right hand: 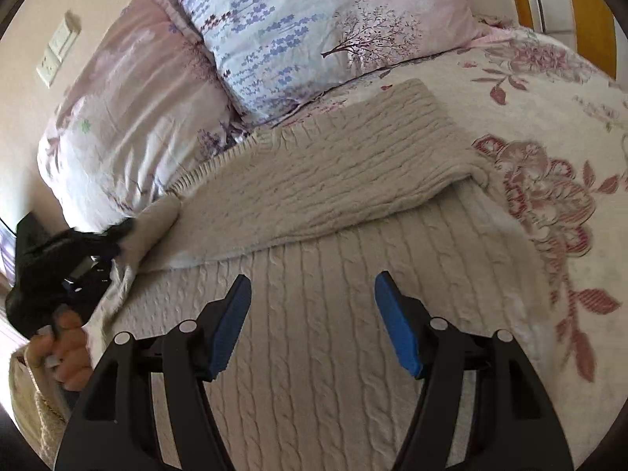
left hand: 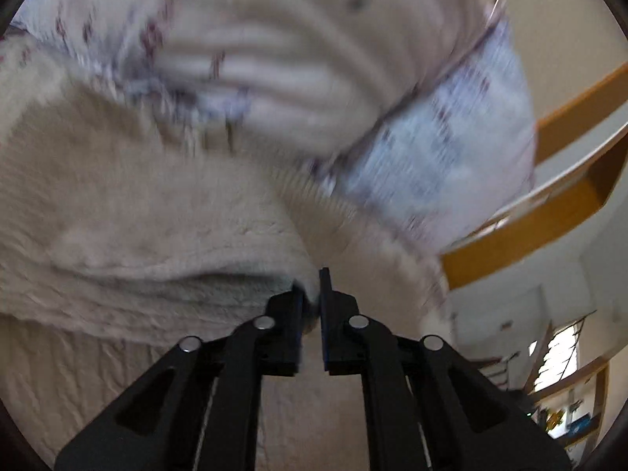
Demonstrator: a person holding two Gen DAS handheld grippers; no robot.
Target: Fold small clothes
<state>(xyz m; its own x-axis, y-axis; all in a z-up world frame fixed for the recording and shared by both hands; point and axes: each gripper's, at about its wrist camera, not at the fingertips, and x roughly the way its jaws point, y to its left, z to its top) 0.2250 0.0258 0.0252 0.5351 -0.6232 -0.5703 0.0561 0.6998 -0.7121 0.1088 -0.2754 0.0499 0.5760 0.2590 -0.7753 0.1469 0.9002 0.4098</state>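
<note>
a bed [right hand: 549, 90] with a flowered cream cover fills the scene, with two pillows [right hand: 294, 27] in pale pink and blue print at the far side, a wall socket [right hand: 53, 53] on the far left wall and a wooden headboard [right hand: 592, 19] at the far right.

a cream cable-knit sweater [right hand: 333, 294] lies flat on the cover, its body in the near middle. one part of it, seemingly a sleeve or side panel [right hand: 333, 180], is turned over across the far half of the body, running from the left edge toward the right.

the left gripper [left hand: 312, 286] has its jaws nearly together on a bunched corner of the knit at the left edge; the right wrist view shows it [right hand: 117, 235] there, with the person's hand [right hand: 66, 349] behind it. the left wrist view is blurred, so how deep the bite goes is hard to tell.

the right gripper [right hand: 312, 294] hovers over the sweater's body with its jaws wide apart and nothing between them.

the knit looks thick, soft and limp, with some weight. it will probably sag and stretch if lifted by one point, and the loose ribbing could snag. it grips well and is not slippery. the best hold is likely a firm pinch on a hem, cuff or shoulder seam, both layers together, with two holds well apart so that the fold falls straight.
</note>
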